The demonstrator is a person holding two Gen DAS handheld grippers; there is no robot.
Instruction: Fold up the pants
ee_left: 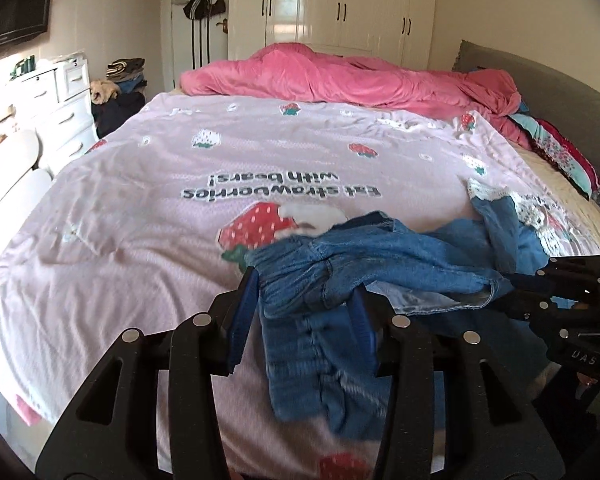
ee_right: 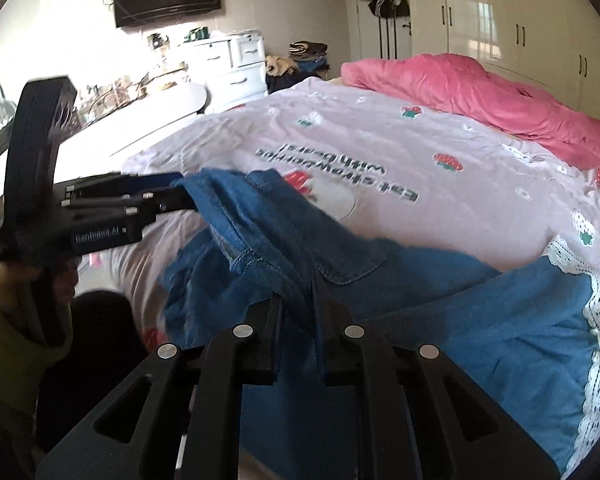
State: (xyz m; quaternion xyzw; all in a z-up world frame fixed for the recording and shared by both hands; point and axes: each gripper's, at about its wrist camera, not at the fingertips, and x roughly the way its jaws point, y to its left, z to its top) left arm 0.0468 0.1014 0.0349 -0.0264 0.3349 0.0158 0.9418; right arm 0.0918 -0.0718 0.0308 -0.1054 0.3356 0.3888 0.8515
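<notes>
From my left wrist camera I see the blue denim pants bunched between the left gripper, its blue pads clamped on a thick fold of waistband; the right gripper enters from the right edge, pinching the same garment. My right wrist camera adds what the other hides: white lace trim on the leg hems, spread flat to the right, and a hand in a green sleeve gripping the left tool's handle. There the right gripper is closed tight on a denim ridge. Both tools tilt downward. The pink strawberry-print bedspread lies open beyond, up to the crumpled pink duvet.
</notes>
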